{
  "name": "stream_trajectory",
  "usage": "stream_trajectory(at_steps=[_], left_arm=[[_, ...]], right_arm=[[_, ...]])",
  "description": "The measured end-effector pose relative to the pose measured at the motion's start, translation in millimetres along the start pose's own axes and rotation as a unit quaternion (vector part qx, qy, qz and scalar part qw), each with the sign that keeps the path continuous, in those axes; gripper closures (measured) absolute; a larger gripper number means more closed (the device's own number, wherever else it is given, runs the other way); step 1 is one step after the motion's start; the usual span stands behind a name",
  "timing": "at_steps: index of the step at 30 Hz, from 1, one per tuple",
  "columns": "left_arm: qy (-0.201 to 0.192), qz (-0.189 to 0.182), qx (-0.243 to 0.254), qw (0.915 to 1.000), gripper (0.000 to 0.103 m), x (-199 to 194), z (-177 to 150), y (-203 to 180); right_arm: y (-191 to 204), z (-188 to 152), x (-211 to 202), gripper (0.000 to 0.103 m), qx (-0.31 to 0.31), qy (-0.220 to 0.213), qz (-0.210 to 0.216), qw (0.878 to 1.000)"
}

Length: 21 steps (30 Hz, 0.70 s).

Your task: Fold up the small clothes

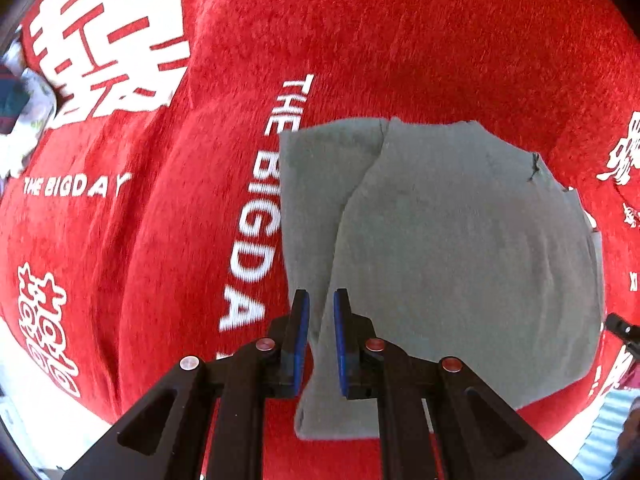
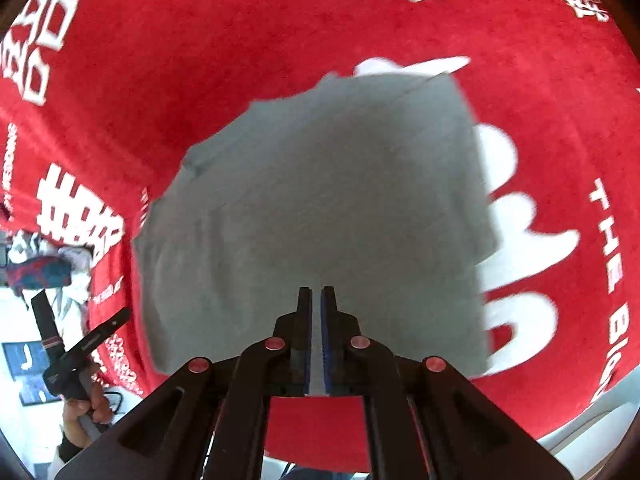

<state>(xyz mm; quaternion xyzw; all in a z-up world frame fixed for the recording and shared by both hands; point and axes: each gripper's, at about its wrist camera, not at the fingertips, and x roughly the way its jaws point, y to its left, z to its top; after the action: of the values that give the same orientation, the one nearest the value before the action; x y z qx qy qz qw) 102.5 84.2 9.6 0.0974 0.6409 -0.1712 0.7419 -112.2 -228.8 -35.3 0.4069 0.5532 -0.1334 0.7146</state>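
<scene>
A small grey garment [image 1: 460,248] lies partly folded on a red blanket [image 1: 360,40] with white lettering. My left gripper [image 1: 321,300] hovers over the garment's near left edge, its blue pads [image 1: 303,320] a small gap apart with nothing between them. In the right wrist view the same grey garment [image 2: 320,200] fills the middle. My right gripper [image 2: 316,296] is over its near edge, the pads nearly together with a strip of grey cloth between them.
A heap of other clothes [image 1: 20,112] lies at the blanket's far left edge; it also shows in the right wrist view [image 2: 44,268]. The left gripper and the hand that holds it [image 2: 76,368] show at the right wrist view's lower left. White floor lies past the blanket's edge.
</scene>
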Motion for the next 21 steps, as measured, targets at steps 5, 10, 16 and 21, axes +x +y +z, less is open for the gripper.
stream_trajectory(at_steps=[5,10,16,21], left_arm=[[-0.017,0.004,-0.018,0.9997,0.001,-12,-18,11],[-0.023,0.014,-0.01,0.9996,0.001,-10,-34,17],[-0.024,0.067,-0.028,0.9971,0.001,-1,-41,31],[-0.024,0.073,-0.035,0.9965,0.001,8,-40,48]], right_arm=[[33,-22,11,0.032,-0.021,0.005,0.011,1.0],[52,-36,23,0.023,-0.023,0.016,0.014,1.0],[97,-55,19,0.0,-0.097,-0.005,0.032,0.995],[142,-63,28,0.0,-0.165,0.015,0.049,0.985]])
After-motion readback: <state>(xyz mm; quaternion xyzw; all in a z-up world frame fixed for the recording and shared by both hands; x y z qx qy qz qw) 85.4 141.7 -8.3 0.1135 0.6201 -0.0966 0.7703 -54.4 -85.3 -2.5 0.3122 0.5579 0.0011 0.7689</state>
